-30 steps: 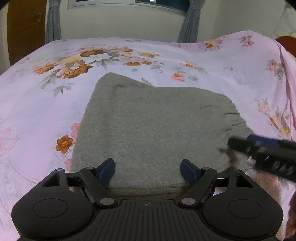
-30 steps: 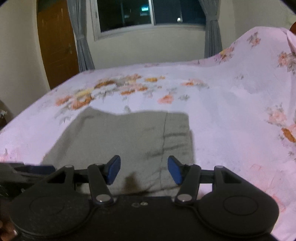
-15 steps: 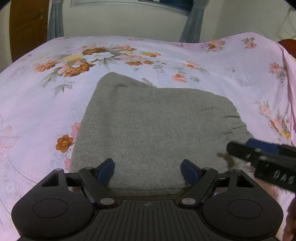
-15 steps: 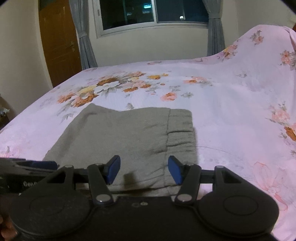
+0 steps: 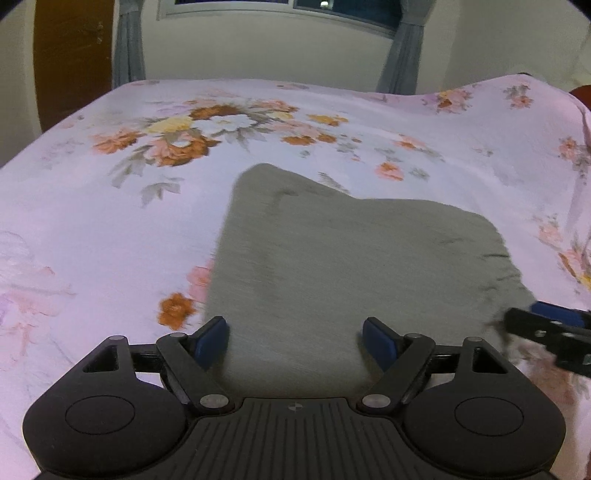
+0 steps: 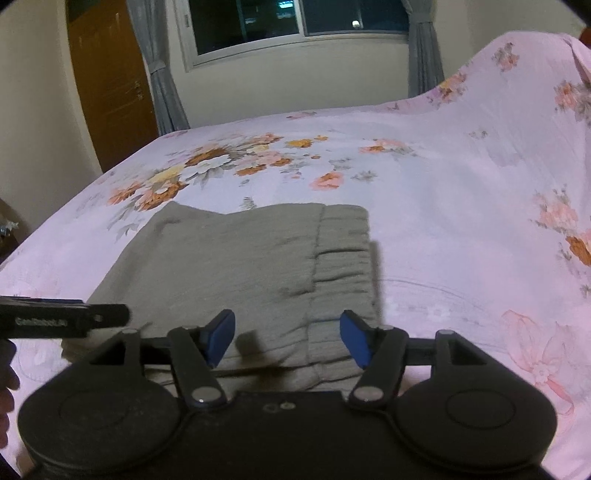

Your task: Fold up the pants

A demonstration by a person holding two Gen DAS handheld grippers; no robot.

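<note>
- Pants (image 5: 354,273), grey and folded into a compact stack, are lying flat on the pink floral bedsheet (image 5: 110,229), on the near side of the big flower cluster printed on it.
- In the right wrist view, the gathered elastic waistband (image 6: 343,266) is forming the right-hand side of the pants (image 6: 236,266), with layered edges showing along the near side.
- The left gripper (image 5: 295,341) is hovering over the near edge of the pants, its blue pads standing wide apart and pressing on nothing; this view is blurring slightly.
- The right gripper (image 6: 287,339) is hanging over the near edge of the pants at the waistband end; its jaws have just been opening, the pads are apart, and the cloth is lying beneath them, not gripped.
- Each gripper is showing at the edge of the other's view: the right gripper (image 5: 546,328) just off the waistband corner of the pants, the left gripper (image 6: 66,317) at their near left corner.
- A wooden door (image 6: 110,85), grey curtains (image 6: 159,66) and a dark window (image 6: 295,22) are standing beyond the far side of the pants.
</note>
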